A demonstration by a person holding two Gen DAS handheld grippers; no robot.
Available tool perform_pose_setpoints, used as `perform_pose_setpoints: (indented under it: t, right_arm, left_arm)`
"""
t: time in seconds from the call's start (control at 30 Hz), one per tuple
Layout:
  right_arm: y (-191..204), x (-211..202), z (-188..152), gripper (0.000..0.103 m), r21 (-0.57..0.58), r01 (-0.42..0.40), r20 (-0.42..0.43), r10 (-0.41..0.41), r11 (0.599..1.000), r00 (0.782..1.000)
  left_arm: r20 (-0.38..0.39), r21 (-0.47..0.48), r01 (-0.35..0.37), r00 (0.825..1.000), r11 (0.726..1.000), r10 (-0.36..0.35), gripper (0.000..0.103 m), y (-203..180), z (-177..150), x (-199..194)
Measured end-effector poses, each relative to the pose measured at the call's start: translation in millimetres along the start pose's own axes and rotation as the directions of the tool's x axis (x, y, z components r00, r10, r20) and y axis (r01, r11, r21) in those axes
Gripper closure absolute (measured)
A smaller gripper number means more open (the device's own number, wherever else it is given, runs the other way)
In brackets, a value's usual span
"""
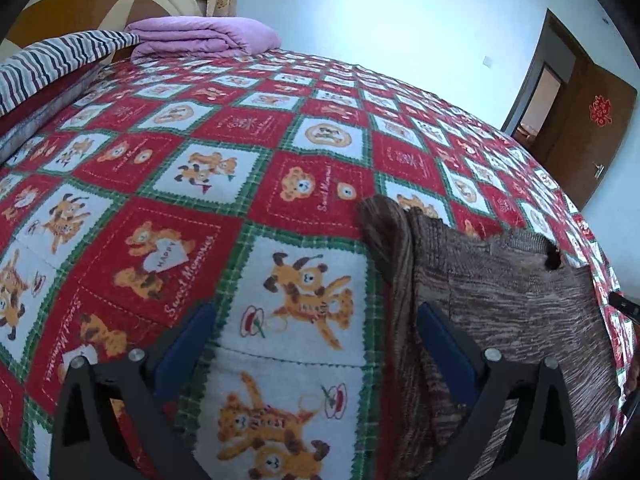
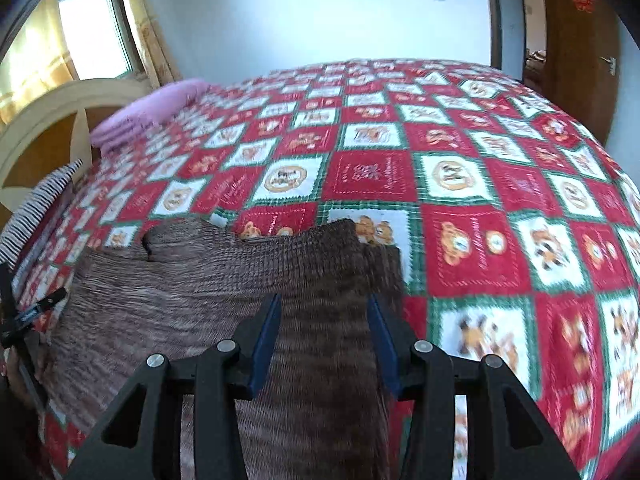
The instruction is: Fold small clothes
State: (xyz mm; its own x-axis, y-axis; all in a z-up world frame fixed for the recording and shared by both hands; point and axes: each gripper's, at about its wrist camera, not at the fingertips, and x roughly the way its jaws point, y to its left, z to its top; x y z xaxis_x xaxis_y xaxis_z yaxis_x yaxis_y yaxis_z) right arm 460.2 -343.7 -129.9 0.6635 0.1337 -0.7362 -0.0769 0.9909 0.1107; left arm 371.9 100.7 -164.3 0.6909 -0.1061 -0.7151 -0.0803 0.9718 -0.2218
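Note:
A small brown knitted sweater [image 1: 512, 304] lies flat on the red, white and green bear-print bedspread [image 1: 200, 184]. In the left wrist view its folded-in left sleeve [image 1: 392, 248] runs along the garment's left edge. My left gripper [image 1: 316, 316] is open and empty, its right finger over that sleeve edge. In the right wrist view the sweater [image 2: 192, 292] fills the lower left. My right gripper [image 2: 324, 308] is open over the sweater's right side, holding nothing. The left gripper's tip [image 2: 28, 316] shows at that view's left edge.
A folded purple blanket [image 1: 200, 36] and a striped cover [image 1: 48, 64] lie near the headboard [image 1: 100, 4]. A brown door [image 1: 580, 120] stands at the far right. A curtained window [image 2: 80, 28] is behind the headboard.

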Motion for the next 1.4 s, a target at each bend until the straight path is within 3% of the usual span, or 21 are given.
perform_pose_setpoints:
  t: [0.07,0.1,0.13,0.23,0.37,0.47,0.5,0.57,0.63,0.67,0.7,0.8,0.9,0.97,1.03,1.17,1.23,1.4]
  right_arm:
    - [3.0,15.3,-1.0,0.060,-0.024,0.018,-0.047,-0.019,1.000,0.999]
    - [4.7,20.0,-2.8,0.084,-0.033,0.026,-0.064,-0.028,0.999,0.998]
    - [6.5,23.1,-5.5,0.099,-0.046,0.040,-0.078,-0.043,0.998,0.996]
    - [10.2,11.9,-13.9,0.102,-0.082,0.072,-0.033,-0.075,0.994,0.997]
    - [-4.0,-4.0,-12.9,0.102,-0.025,0.100,0.022,-0.100,0.995,0.995]
    - [-13.0,14.6,-12.0,0.102,-0.001,0.075,-0.048,-0.075,0.997,0.996]
    - [-12.1,23.1,-13.3,0.101,-0.015,0.082,-0.091,-0.083,0.996,0.992]
    - [-11.0,20.0,-12.8,0.100,-0.009,0.099,-0.073,-0.100,0.995,0.992]
    - [-10.4,9.7,-12.1,0.086,0.013,0.136,-0.056,-0.135,0.991,0.989]
    - [-8.9,3.0,-12.7,0.069,0.017,0.145,-0.046,-0.144,0.989,0.989]
    - [-6.3,-5.0,-13.8,0.058,0.019,0.143,-0.029,-0.142,0.990,0.989]
    - [12.8,-31.2,-21.8,0.058,-0.016,0.081,0.013,-0.080,0.997,0.997]
    - [31.7,-33.2,-41.1,0.058,-0.063,-0.007,-0.038,0.005,0.998,0.999]
    - [36.1,-18.1,-59.2,0.058,-0.081,0.005,-0.116,-0.014,0.997,0.993]
    - [39.0,-19.8,-68.2,0.058,-0.118,0.034,-0.062,-0.041,0.992,0.997]
    - [52.1,-33.7,-68.2,0.058,-0.110,0.049,-0.064,-0.056,0.993,0.996]
    - [70.3,-46.8,-69.4,0.057,-0.152,0.025,-0.047,-0.033,0.988,0.998]
    - [159.3,-64.9,-86.4,0.053,-0.374,-0.053,-0.010,0.053,0.926,0.999]
  left_arm:
    - [-0.003,0.005,-0.006,1.000,1.000,0.006,0.000,-1.1,-0.1,1.0]
    - [-0.004,0.008,-0.008,1.000,1.000,0.008,0.000,-1.6,-0.2,1.1]
    - [-0.004,0.009,-0.008,1.000,1.000,0.008,0.000,-1.9,0.0,1.4]
    - [-0.003,0.006,-0.005,1.000,1.000,0.005,0.000,-2.5,-0.3,1.1]
    - [-0.003,0.009,-0.007,1.000,1.000,0.007,0.000,-2.5,-0.5,1.1]
    - [-0.005,0.013,-0.010,1.000,1.000,0.010,0.000,-3.7,-0.5,1.8]
    - [-0.005,0.015,-0.012,1.000,1.000,0.012,0.000,-4.2,-0.5,2.0]
    - [-0.004,0.016,-0.013,1.000,1.000,0.013,0.000,-4.3,-0.6,1.8]
    - [-0.004,0.015,-0.015,1.000,1.000,0.015,0.000,-4.2,-0.6,1.8]
    - [-0.004,0.016,-0.014,1.000,1.000,0.014,0.000,-3.9,-0.5,1.8]
    - [-0.005,0.016,-0.014,1.000,1.000,0.014,0.000,-3.9,-0.6,1.9]
    - [-0.005,0.016,-0.014,1.000,1.000,0.014,0.000,-4.4,-0.5,2.0]
    - [-0.005,0.017,-0.016,1.000,1.000,0.016,0.000,-5.1,-0.4,2.2]
    - [-0.009,0.024,-0.018,1.000,1.000,0.018,0.000,-5.6,-0.6,2.6]
    - [-0.017,0.035,-0.025,1.000,0.999,0.025,0.000,-7.0,-0.4,3.2]
    - [0.011,0.050,-0.036,0.999,0.998,0.036,0.000,-8.3,0.2,-5.8]
    - [0.030,0.043,-0.009,1.000,0.999,0.008,0.000,-8.3,3.9,-12.2]
    - [-0.054,0.083,0.029,0.998,0.996,-0.024,0.000,-19.7,18.2,2.2]
